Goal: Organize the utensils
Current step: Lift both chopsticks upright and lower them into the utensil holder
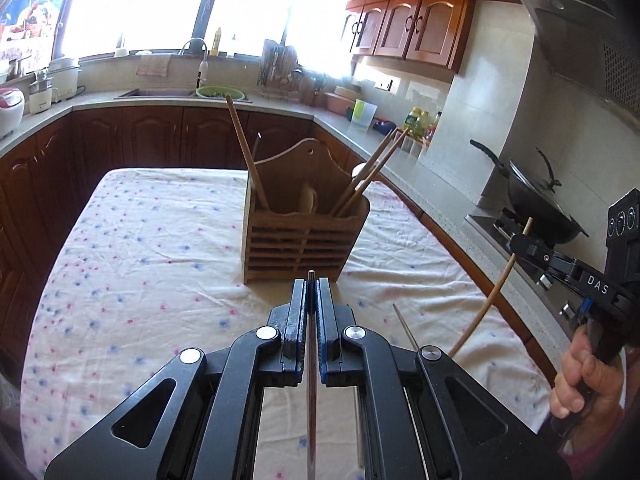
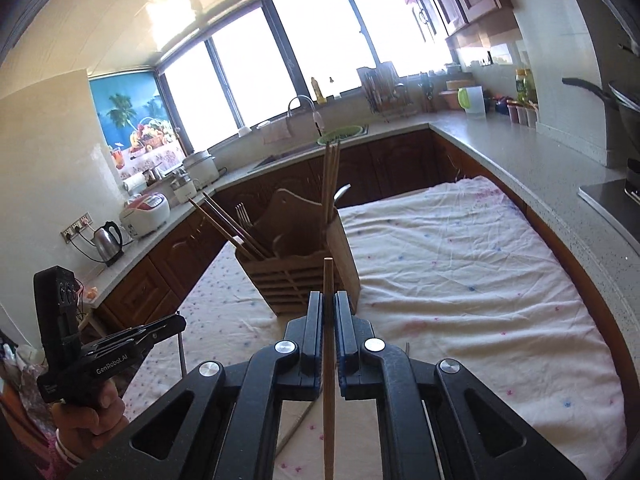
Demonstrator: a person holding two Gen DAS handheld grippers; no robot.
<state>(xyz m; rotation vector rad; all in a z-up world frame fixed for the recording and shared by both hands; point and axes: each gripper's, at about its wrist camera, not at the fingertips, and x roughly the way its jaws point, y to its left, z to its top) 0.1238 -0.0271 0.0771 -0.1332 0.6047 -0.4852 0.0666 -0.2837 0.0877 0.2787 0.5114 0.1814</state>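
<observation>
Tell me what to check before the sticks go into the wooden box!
1. Left gripper shut on the metal chopstick: ok.
2. Right gripper shut on the wooden chopstick: ok.
3. Wooden utensil holder upright on the tablecloth: ok.
4. Room left in its compartments: cannot tell; chopsticks and a spoon already stand inside.
5. Both grippers over the holder: not ok; they sit short of it.
6. Nothing left behind: not ok; another thin stick lies on the cloth.

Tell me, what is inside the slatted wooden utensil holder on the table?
Inside the slatted wooden utensil holder: wooden chopsticks leaning left and right, a pale spoon and a metal fork. Their lower ends are hidden by its walls.
</observation>
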